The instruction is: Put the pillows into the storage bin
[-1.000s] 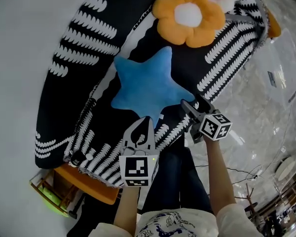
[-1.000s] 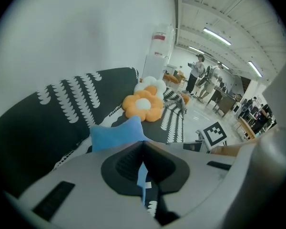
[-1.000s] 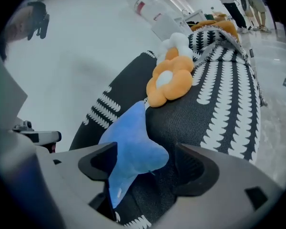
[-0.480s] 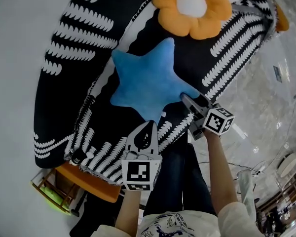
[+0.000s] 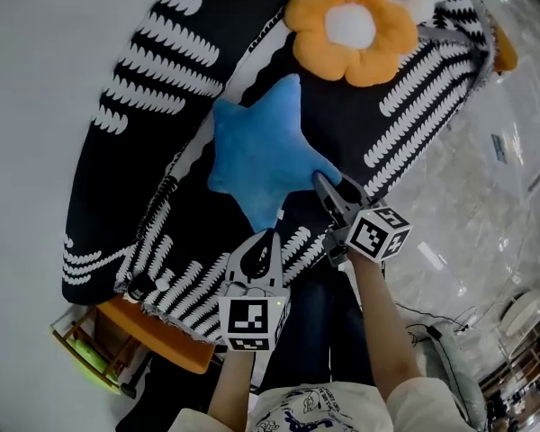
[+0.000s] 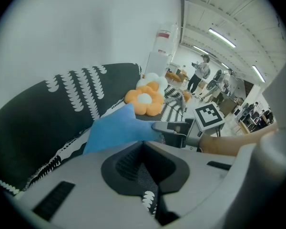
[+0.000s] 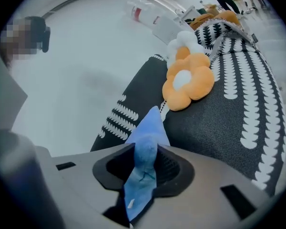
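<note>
One change: my right gripper [image 5: 324,184] has just closed narrowly onto the now-tilted blue star pillow's [image 5: 255,156] right tip; left gripper [image 5: 272,238] closed.

Around the blue star pillow [image 5: 256,156], the black patterned sofa [image 5: 117,178] lies bare toward 9 and 10 o'clock. An orange flower pillow [image 5: 353,27] blocks 1 o'clock. Pale floor [image 5: 423,205] opens at 3 o'clock. The left hand-held gripper [image 5: 270,238] crowds 6 o'clock.

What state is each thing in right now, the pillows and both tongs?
Blue star pillow: one tip pinched, rest on the sofa.
Orange flower pillow: lying untouched on the sofa.
Right tongs: just been closing, now clamping the star's tip.
Left tongs: shut, empty.
</note>
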A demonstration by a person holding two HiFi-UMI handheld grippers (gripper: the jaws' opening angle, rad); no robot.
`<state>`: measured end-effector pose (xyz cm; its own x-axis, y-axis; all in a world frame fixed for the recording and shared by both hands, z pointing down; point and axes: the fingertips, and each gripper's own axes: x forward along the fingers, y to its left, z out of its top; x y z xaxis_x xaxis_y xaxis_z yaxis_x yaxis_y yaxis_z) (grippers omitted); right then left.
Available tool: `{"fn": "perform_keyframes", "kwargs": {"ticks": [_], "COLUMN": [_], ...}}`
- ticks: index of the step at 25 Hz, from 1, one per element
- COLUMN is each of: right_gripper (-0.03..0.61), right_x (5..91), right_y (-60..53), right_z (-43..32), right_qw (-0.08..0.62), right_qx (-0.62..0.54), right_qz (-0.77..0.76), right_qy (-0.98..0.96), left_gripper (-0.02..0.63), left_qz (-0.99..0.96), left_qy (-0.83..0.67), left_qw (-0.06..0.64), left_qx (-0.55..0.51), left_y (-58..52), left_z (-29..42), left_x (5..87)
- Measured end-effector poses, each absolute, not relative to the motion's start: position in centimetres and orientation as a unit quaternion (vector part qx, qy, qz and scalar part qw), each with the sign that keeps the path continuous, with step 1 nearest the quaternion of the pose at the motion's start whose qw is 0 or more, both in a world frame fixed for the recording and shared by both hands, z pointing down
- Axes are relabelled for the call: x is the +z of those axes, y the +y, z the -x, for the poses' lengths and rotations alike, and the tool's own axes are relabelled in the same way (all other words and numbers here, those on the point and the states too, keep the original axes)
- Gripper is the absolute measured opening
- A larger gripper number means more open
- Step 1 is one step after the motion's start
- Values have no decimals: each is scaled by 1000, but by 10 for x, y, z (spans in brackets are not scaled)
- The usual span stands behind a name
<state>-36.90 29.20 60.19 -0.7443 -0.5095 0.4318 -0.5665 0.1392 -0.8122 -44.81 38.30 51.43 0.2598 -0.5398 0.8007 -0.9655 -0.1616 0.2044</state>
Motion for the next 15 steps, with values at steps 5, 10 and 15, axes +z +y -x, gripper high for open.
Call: {"fn": "perform_keyframes", "kwargs": {"ticks": [5, 10, 15], "right_gripper": [92, 81, 75], "right_x": [557, 499, 431], "right_y": [289, 287, 295], "right_z": [389, 386, 349], "right_qw": [34, 16, 19], "right_qx": [536, 525, 489], "right_qz": [-355, -375, -412], "right_qy": [-766, -764, -769], "left_gripper": [12, 12, 12], "left_qz": [-700, -697, -710], "left_qy": [-557, -585, -591], "left_qw": [353, 325, 301], "left_qx": [274, 256, 236], "left_y": [385, 384, 384], "left_z": [455, 472, 473], "left_x": [477, 431, 387]}}
